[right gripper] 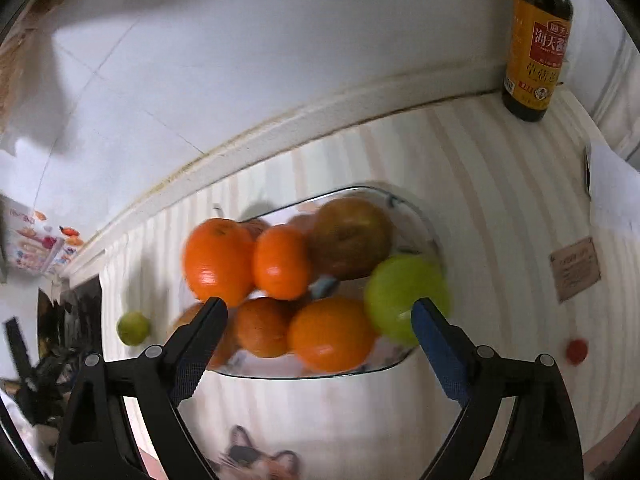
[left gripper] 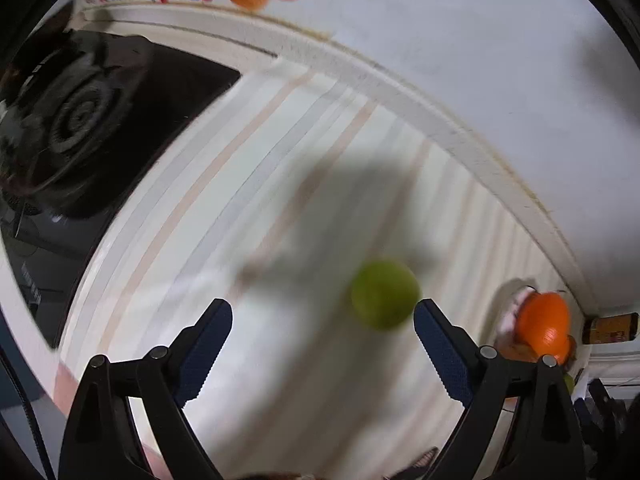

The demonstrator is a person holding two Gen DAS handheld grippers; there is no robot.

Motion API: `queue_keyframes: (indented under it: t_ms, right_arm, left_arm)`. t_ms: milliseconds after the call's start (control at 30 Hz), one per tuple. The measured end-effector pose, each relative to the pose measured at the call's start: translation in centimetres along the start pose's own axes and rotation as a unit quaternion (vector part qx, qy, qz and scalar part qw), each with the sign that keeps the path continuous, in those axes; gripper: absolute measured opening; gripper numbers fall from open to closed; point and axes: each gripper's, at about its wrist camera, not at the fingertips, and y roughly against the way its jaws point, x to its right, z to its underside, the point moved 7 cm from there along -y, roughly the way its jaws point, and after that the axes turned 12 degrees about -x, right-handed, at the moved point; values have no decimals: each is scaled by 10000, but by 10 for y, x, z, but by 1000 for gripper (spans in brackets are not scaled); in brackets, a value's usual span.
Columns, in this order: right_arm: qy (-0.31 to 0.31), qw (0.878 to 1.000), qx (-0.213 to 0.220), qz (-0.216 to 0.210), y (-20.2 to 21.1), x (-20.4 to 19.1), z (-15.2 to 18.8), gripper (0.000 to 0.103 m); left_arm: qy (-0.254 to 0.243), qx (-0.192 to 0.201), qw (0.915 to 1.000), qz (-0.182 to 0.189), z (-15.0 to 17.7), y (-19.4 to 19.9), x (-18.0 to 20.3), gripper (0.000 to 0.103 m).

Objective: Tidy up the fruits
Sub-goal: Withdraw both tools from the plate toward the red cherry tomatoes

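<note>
Glossy round oranges fill the glass dish; a lime sits apart

home kitchen | gas stove | sauce bottle | tiled wall

Motion blur smears the small green fruit in the left wrist view, so its kind cannot be told. The plate is mostly buried under piled fruit. The sauce bottle loses its cap to the top edge.
</note>
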Motion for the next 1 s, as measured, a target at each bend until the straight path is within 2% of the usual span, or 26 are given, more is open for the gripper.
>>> queue_keyframes:
  t_ms: [67,133,200,300,367,467,500,567,633,733,867,900,967,1000]
  right_arm:
    - [-82,9999,59,43,-2,-11,6,95]
    - [-153,9998,100,108,-4,-20,11,95]
    - [-197,9996,101,162,-10,-27,13,95]
    - [-244,9993,147,231,-8,-34,19,95]
    - [-254,9992,162,260,-7,-35,20,95]
    - [-300,9990,175,280,-6,-32,22,95]
    - [-323,9989,175,296,-7,-31,22,95]
    - [-369,9988,177,286,-7,-27,22,95]
    - [-355,9988,185,285,-7,-26,21,95]
    - [-270,9988,237,324,-3,-23,20,95]
    - [-265,9985,287,377,4,-10,13,95]
    - [-322,9984,282,360,5,-4,12,95]
    - [-390,9983,285,335,7,4,10,95]
    - [-414,9982,292,328,8,7,9,95]
  left_arm:
    - [-96,-195,9998,-31,-16,-16,1,93]
    - [-296,-647,9974,63,-23,-40,13,93]
    - [-620,-1048,9925,111,-14,-59,26,93]
    - [-932,-1248,9877,128,6,-68,35,93]
    - [-1048,-1316,9856,186,19,-72,38,89]
    - [-1183,-1308,9837,343,35,-74,46,67]
    - [-1364,-1306,9815,305,42,-74,54,55]
    - [-1568,-1139,9810,-61,47,-73,61,55]
    - [-1632,-1076,9807,-101,52,-74,68,55]
    - [-1665,-940,9815,130,56,-62,88,54]
    - [-1827,-878,9775,581,54,-45,134,53]
    - [-1882,-934,9749,739,53,-43,150,51]
    - [-1931,-1061,9704,989,53,-44,175,40]
    - [-1956,-1094,9696,978,51,-47,186,40]
